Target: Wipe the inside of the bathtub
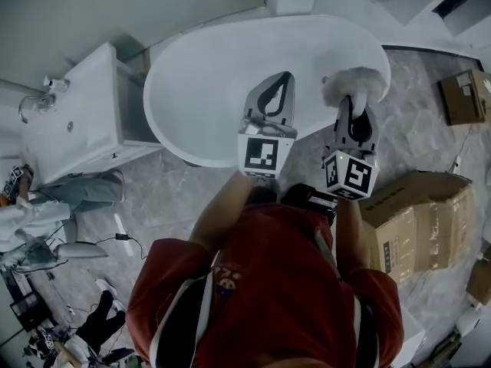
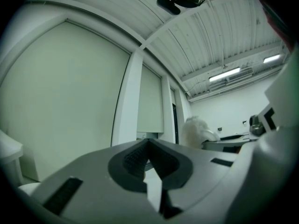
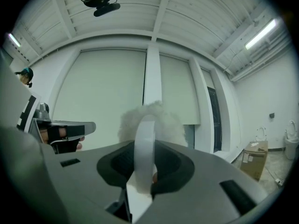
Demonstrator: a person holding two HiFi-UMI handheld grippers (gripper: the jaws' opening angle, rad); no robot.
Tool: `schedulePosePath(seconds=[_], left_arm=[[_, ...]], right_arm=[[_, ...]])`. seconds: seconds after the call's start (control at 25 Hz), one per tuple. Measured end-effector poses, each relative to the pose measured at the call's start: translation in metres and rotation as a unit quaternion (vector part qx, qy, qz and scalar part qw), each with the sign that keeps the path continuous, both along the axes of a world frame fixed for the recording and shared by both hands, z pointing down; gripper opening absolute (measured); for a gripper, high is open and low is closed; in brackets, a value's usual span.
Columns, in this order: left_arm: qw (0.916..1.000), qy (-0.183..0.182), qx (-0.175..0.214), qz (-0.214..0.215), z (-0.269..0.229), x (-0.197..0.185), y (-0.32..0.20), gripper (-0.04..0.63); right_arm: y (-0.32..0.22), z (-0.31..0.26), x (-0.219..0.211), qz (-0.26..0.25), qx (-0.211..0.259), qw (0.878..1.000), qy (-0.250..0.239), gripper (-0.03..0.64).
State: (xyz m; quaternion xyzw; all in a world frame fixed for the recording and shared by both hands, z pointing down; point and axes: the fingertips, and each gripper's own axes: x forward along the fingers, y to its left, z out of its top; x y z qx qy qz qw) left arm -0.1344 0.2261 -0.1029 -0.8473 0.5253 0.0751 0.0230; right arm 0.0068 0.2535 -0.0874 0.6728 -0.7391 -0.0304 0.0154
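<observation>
Oval bathtub (image 1: 207, 90), long axis left-right across upper frame, right gripper (image 1: 354, 112) clamping fluffy duster (image 1: 351, 84) pointing up-frame, white handle (image 3: 144, 148) clear in right gripper view, left gripper (image 1: 284, 83) clenched, empty.

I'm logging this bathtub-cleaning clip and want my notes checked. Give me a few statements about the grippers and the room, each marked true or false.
1. The right gripper is shut on the white handle of a fluffy white duster. True.
2. The left gripper holds a cloth. False: its jaws are together on nothing.
3. The duster's head presses on the white oval bathtub's bottom. False: it is held up in the air, off the tub.
4. At the head view's right lie brown cardboard boxes. True.
5. The white washbasin cabinet stands right of the bathtub. False: it stands left of it.
</observation>
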Motion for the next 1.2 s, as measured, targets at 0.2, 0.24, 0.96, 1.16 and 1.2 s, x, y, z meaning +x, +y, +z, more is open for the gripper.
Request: schedulePosePath(seconds=[0.2,0.24,0.96,1.16,1.2], left_arm=[[0.9996,-0.004,0.003,-0.028,0.005,0.024,-0.031,0.016],[0.9993,-0.005,0.003,-0.037,0.005,0.03,-0.038,0.017],[0.9898,-0.033,-0.013,-0.138,0.024,0.161,-0.146,0.015],[0.989,-0.032,-0.018,-0.143,0.037,0.15,-0.162,0.015],[0.9891,-0.031,-0.018,-0.143,0.04,0.146,-0.166,0.016]], right_arm=[[-0.04,0.012,0.021,-0.028,-0.005,1.0,-0.005,0.094],[-0.049,0.014,0.028,-0.036,-0.007,0.999,-0.006,0.094],[-0.178,0.028,0.16,-0.137,-0.017,0.99,-0.038,0.094],[-0.196,0.046,0.145,-0.148,-0.036,0.988,-0.025,0.094],[-0.2,0.051,0.14,-0.149,-0.042,0.988,-0.021,0.094]])
